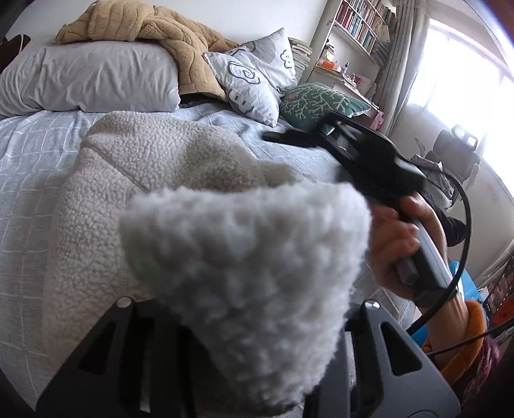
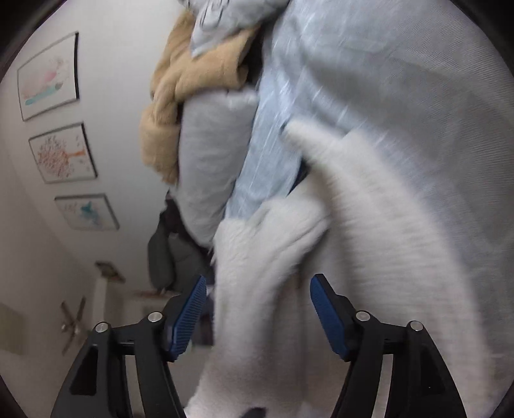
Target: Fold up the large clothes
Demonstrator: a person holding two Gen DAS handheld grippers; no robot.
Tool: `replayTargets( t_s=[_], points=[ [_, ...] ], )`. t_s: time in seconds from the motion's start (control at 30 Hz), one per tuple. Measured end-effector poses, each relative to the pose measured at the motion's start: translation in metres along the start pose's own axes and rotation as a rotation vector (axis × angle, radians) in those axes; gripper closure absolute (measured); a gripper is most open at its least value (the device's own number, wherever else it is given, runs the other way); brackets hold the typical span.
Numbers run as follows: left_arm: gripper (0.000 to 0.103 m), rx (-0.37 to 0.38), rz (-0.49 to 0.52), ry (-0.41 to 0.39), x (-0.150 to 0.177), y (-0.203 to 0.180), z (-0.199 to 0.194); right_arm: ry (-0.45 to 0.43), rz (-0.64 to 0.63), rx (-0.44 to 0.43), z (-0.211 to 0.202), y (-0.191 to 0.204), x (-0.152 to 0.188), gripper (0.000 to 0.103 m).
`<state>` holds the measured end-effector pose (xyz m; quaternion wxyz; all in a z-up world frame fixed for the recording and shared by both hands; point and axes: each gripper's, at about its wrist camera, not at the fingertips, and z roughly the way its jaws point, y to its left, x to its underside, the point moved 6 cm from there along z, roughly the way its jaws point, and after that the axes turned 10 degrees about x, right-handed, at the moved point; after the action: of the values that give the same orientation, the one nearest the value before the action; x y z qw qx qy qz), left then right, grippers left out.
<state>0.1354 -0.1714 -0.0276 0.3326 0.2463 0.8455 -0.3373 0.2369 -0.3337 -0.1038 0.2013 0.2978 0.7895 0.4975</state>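
The left gripper (image 1: pixel 244 324) has a thick fold of the cream fleece garment (image 1: pixel 135 167) bunched up between its fingers. The fabric hides the fingertips, so whether the jaws are clamped on it or merely wrapped by it cannot be told. The rest of the garment lies spread on the bed (image 1: pixel 29 144), on its pale blue checked cover, short of the grey pillow (image 1: pixel 90 77).

The right gripper (image 2: pixel 258 315) has its jaws wide apart. The blue ribbed pads (image 2: pixel 189 318) stand on either side of a hanging stretch of fleece without pressing on it, though this view is blurred.

Only the left wrist view shows the right hand (image 1: pixel 395 244) gripping its tool's handle just beside the lifted fold. It also shows a tan blanket (image 1: pixel 154 29) heaped on the grey pillow, a green patterned cushion (image 1: pixel 321 99) and a bookshelf (image 1: pixel 359 22) beyond it. Only the right wrist view shows three framed pictures (image 2: pixel 61 152) on the wall beyond the pillow.
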Motion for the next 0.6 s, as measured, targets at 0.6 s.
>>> replayTargets(
  t_s=[0.6],
  points=[
    [0.057, -0.111, 0.249, 0.085, 0.024, -0.044, 0.072, -0.156, -0.267, 0.242, -0.049, 0.017, -0.056, 0.04]
  ],
)
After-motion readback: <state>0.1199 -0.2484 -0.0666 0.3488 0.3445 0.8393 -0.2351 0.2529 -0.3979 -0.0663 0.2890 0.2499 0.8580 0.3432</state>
